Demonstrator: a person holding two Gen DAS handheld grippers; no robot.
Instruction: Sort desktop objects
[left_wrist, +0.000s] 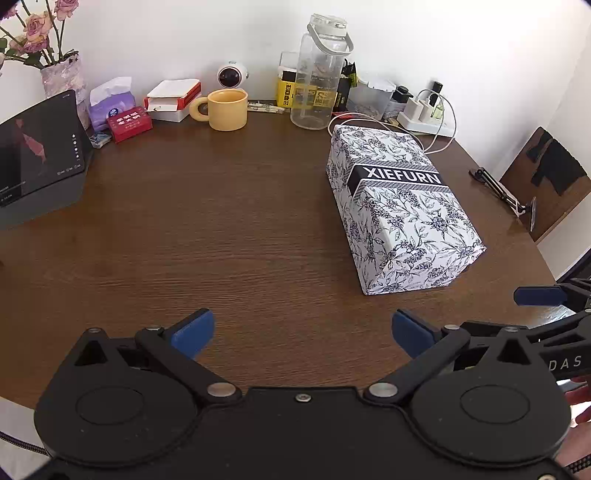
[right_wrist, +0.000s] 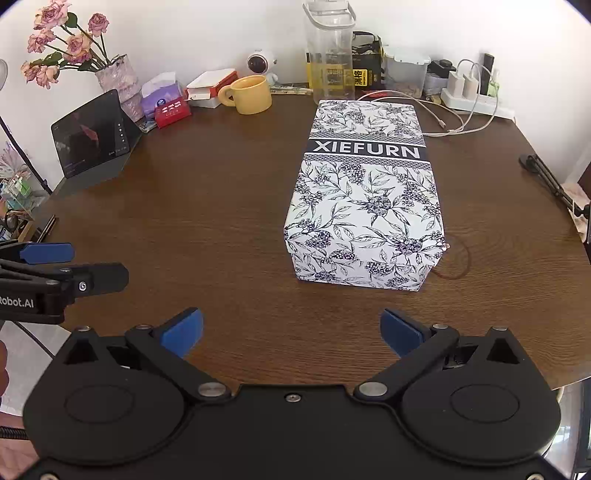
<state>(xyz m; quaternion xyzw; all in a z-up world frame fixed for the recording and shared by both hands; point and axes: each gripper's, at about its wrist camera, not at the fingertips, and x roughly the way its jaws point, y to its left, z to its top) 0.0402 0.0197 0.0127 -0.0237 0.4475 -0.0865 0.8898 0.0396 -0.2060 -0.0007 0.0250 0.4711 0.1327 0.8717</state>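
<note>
Both tongs, left (left_wrist: 303, 332) and right (right_wrist: 291, 332), gape empty; patterned box (right_wrist: 364, 195) lies ahead.

A brown wooden table (right_wrist: 221, 221) spreads under the fingers (right_wrist: 184, 332). Far ahead to their left, a vase (right_wrist: 118, 79) of pink roses (right_wrist: 77, 44) stands behind a dark tablet (right_wrist: 92, 133). Far ahead to the right lies a power strip (right_wrist: 476, 104) with white chargers (right_wrist: 456, 83).

Both tools are held side by side, low and level; the left tool (left_wrist: 303, 332) and right tool (right_wrist: 291, 330) are spread wide, nothing gripped.
</note>
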